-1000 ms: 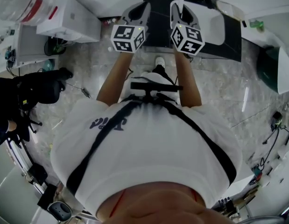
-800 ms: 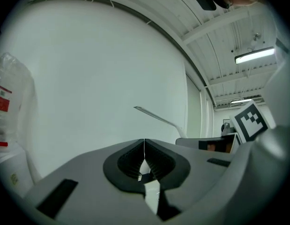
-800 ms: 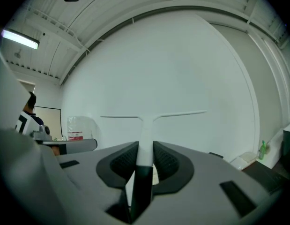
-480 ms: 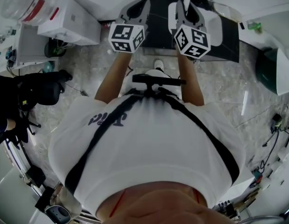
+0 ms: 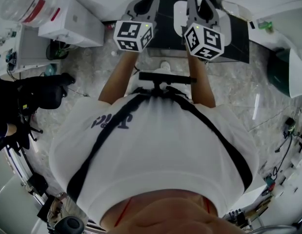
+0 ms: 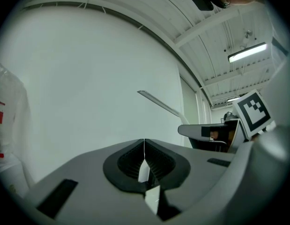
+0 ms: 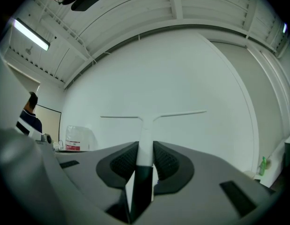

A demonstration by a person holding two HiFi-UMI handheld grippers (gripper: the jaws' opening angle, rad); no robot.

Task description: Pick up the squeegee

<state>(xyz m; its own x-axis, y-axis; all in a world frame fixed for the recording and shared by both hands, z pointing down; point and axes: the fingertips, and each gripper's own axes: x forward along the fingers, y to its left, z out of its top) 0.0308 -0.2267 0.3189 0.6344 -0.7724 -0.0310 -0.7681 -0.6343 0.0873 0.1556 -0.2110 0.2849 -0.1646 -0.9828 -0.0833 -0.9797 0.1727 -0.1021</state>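
**Both hand-held grippers up, squeegee in the right one**

Moved since a second ago: both hand-held grippers sit further up the head view, with their marker cubes closer to the camera. The right one has shifted more.

Left hand-held gripper:
- Jaws are together, with only a sliver of light between the pads and nothing in them.
- It points roughly level at a plain white wall.
- It takes no part in the hold.

Right hand-held gripper:
- It is clamped on the squeegee, with the pads pressing both sides of the handle.
- The handle runs straight out along the jaws, and the blade sits crosswise at the far end, close to level.
- Only wall shows behind the blade, and nothing touches it.
- The left gripper view agrees: the blade shows as a thin bar in free air ahead of the right hand-held gripper.

Status, my read:
- Grasp is done. The grip looks centred on the handle, with no visible skew.
- Lift looks done too. The squeegee is off the dark surface, which lies below and ahead of both hand-held grippers in the head view.
- I can't pick the squeegee out cleanly in the head view, so this rests on the two gripper views.
- All that seems left is to hold it steady. I see no further step the task needs.
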